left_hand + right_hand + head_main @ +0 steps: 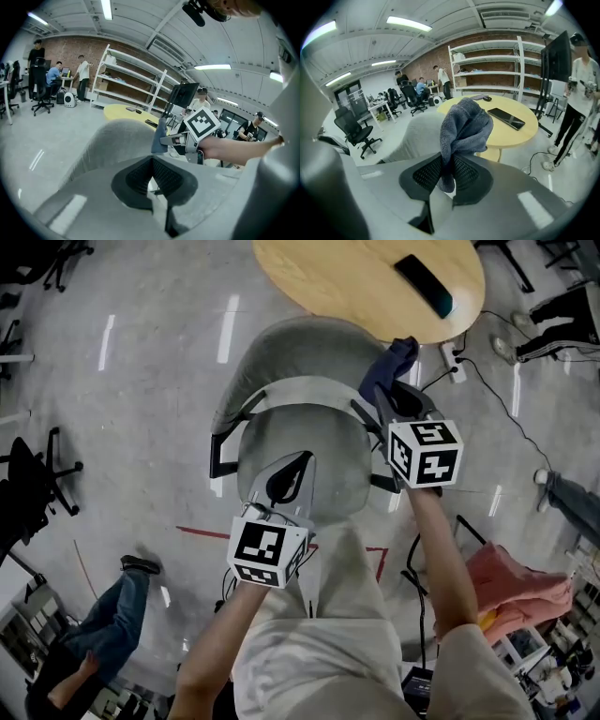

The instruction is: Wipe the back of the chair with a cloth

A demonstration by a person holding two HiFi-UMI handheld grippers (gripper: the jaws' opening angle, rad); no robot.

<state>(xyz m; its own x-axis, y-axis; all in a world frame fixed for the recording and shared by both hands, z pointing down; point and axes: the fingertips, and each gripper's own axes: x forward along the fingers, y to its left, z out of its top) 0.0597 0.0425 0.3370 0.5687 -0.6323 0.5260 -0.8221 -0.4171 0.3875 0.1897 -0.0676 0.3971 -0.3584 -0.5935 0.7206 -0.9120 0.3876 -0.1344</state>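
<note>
The cloth [466,124] could drag free once it rubs the fabric. The right gripper [447,161] has its jaws pinched together on one low fold only, and the rest bunches loosely above them. The chair may also turn or roll away under a push, because nothing steadies it. The left gripper [152,161] has its jaws closed together on nothing and hangs over the seat, nearer the body.

The right forearm reaches forward along the chair's right side, jaws pointing toward the round bench [356,277]. It holds the cloth at the right end of the chair back [281,348]. From the head view I cannot tell whether the cloth touches the top edge or is just beside it. The left forearm is bent and low, jaws aimed at the chair back.
</note>
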